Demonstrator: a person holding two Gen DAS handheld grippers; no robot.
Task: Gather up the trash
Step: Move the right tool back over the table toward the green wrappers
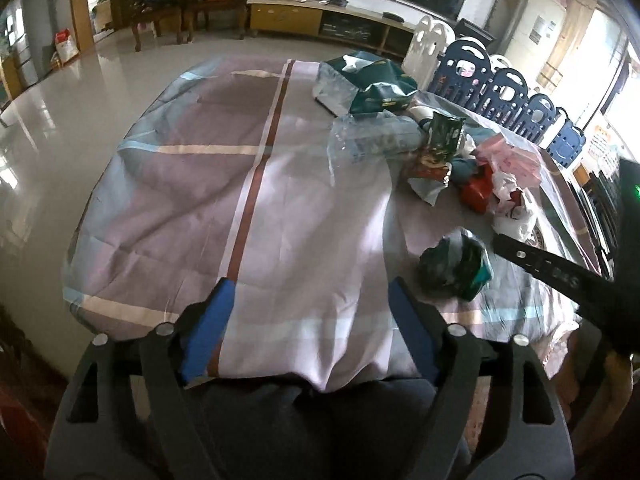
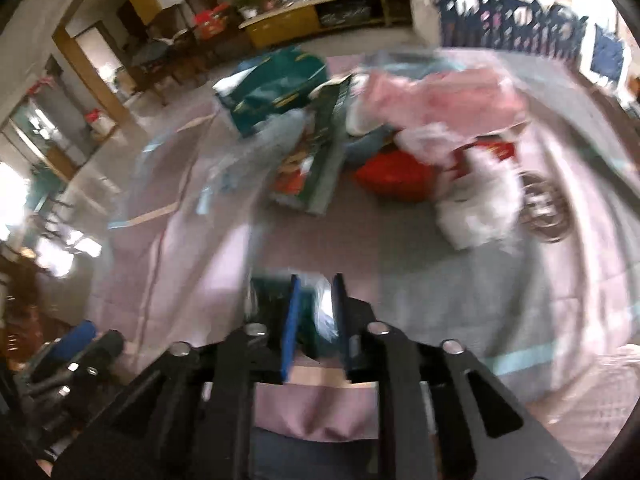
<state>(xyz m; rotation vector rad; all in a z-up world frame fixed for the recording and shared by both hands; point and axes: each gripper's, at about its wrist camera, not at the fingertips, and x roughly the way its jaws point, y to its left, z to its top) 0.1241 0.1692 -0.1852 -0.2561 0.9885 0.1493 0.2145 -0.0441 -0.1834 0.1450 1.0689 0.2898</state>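
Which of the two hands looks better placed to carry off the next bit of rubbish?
The right. Its fingers already flank the crumpled green wrapper, though blur hides whether they press it. The left gripper is open over bare tablecloth, with nothing between its fingers.

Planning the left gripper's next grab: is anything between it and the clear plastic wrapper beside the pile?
Nothing visible: only bare tablecloth lies between the open left gripper and the clear plastic wrapper.
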